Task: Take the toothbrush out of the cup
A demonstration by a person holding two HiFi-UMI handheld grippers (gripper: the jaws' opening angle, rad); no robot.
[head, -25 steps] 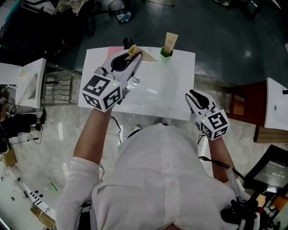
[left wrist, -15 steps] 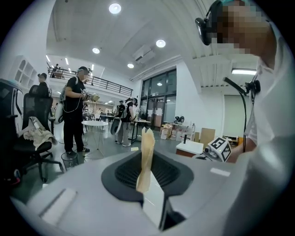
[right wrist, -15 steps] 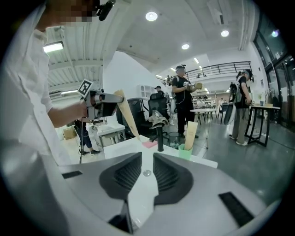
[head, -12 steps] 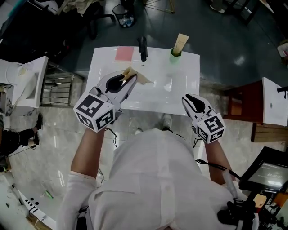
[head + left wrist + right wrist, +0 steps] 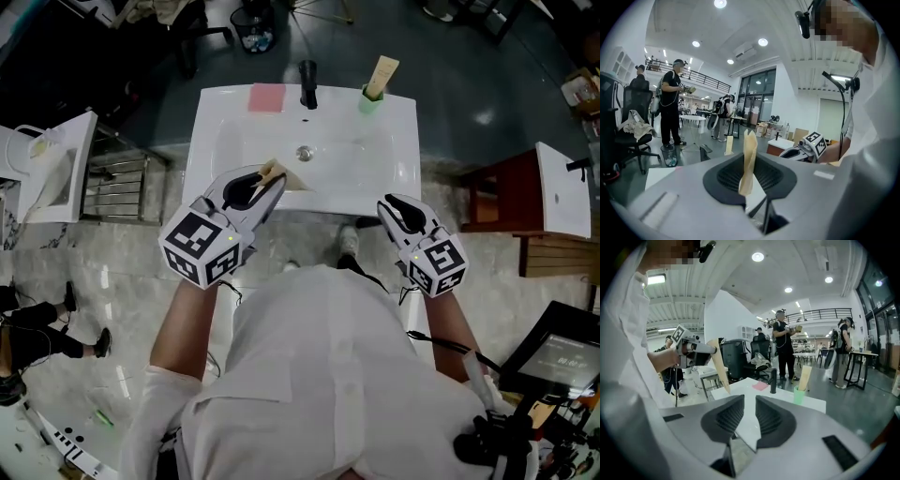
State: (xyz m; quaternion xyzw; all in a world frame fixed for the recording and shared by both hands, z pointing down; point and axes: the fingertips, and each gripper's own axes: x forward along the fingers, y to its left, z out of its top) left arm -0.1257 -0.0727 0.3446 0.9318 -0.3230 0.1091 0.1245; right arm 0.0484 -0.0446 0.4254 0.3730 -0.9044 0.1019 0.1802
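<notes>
- White washbasin (image 5: 398, 169): seen whole only in the head view. Bare floor surrounds it, with a dark red cabinet (image 5: 492, 197) at three o'clock.
- People standing (image 5: 670, 105) in the hall: only the two gripper views show them.
- Left gripper (image 5: 267, 186): over the basin's near edge at seven o'clock, its jaws pinching the toothbrush (image 5: 749, 159).
- Right gripper (image 5: 389, 204): just off the near edge at five o'clock. Its own view shows the jaws slightly spread and nothing between them.
- Green cup (image 5: 370, 100): at the basin's one o'clock corner, well apart from both grippers, with a tan tube (image 5: 382, 75) standing in it. The black tap (image 5: 307, 84) is at twelve and a pink pad (image 5: 267, 97) at eleven.
- Toothbrush: a long, tan, paper-coloured piece, out of the cup. In the left gripper view its long axis runs twelve to six. In the right gripper view it slants eleven to five, pointed end down.
</notes>
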